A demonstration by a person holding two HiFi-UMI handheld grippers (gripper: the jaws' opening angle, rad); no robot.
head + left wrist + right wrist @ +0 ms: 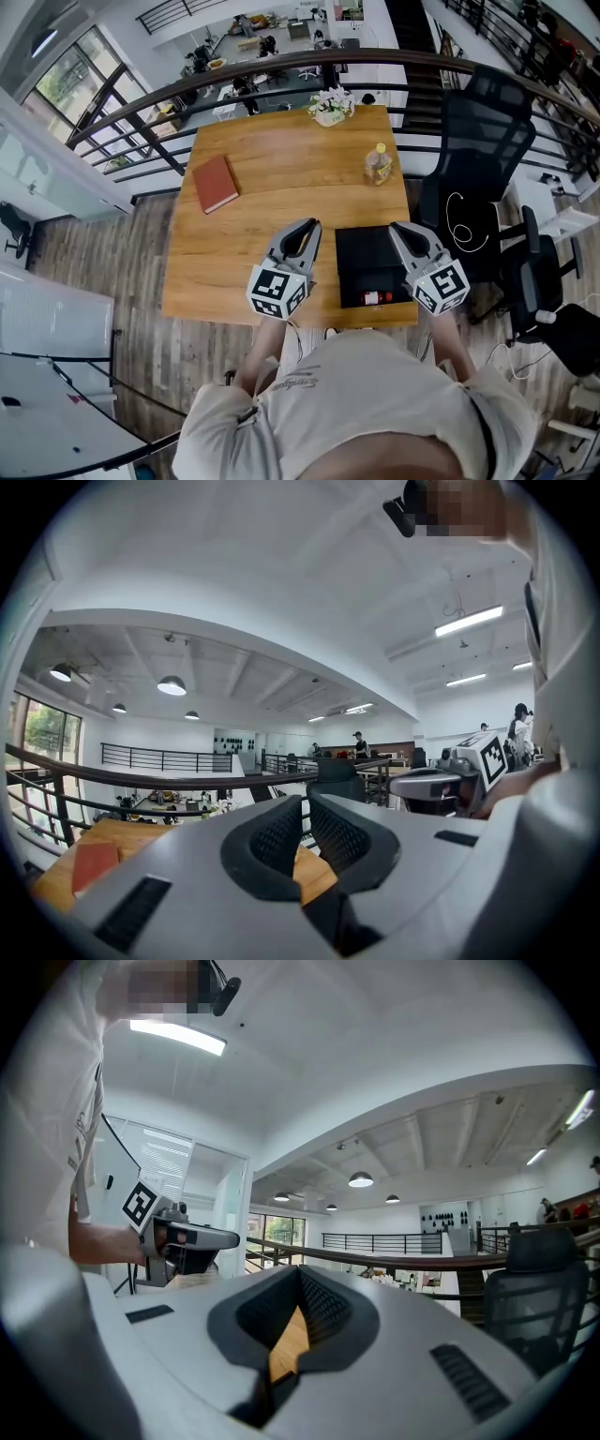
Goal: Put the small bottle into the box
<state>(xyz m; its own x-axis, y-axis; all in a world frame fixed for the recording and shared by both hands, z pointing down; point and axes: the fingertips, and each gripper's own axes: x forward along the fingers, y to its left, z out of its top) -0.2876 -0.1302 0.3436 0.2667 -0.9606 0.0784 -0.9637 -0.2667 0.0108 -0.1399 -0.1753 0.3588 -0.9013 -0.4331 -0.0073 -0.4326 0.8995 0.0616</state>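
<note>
Bottle (378,165) stands upright toward the far right of the wooden surface (281,150), well apart from the black box (361,258) that lies at the near edge. The left tool (305,226) hovers just left of the box and the right tool (398,228) over its right edge, each with its jaws pressed together on nothing. A red book (216,184) lies at the left, and a flower pot (330,106) stands at the far edge.

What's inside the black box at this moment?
The box shows a dark interior with a small red-and-white item at its near edge. The right gripper covers its right side. The bottle stands outside.
</note>
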